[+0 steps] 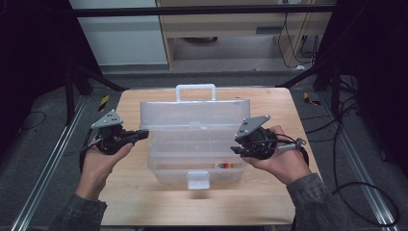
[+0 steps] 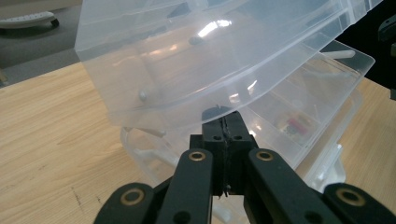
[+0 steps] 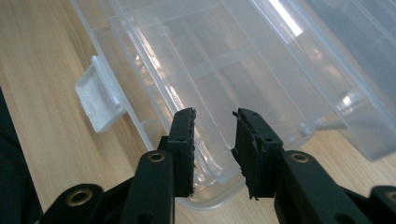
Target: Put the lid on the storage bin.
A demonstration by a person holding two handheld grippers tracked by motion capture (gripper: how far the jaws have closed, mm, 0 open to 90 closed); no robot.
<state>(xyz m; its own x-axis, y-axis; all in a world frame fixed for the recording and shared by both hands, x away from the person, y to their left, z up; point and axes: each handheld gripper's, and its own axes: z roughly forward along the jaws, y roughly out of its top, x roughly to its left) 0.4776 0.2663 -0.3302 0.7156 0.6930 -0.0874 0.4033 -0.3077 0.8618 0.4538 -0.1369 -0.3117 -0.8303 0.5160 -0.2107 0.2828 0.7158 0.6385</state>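
Jaws on the left gripper (image 2: 226, 128) are pressed together by the clear box's (image 1: 192, 144) lid (image 2: 187, 60), right gripper (image 3: 215, 116) ones stand apart over its rim, no readable writing anywhere.

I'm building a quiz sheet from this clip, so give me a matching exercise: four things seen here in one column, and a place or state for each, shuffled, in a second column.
Things:
1. left gripper
2. right gripper
3. white snap latch
4. clear plastic compartment box

Places or states:
A. jaws apart, nothing between them
B. lid raised, standing on the wooden table
C. jaws shut together, beside the box's end
D. at the middle of the box's near edge

Pairs: 1-C, 2-A, 3-D, 4-B
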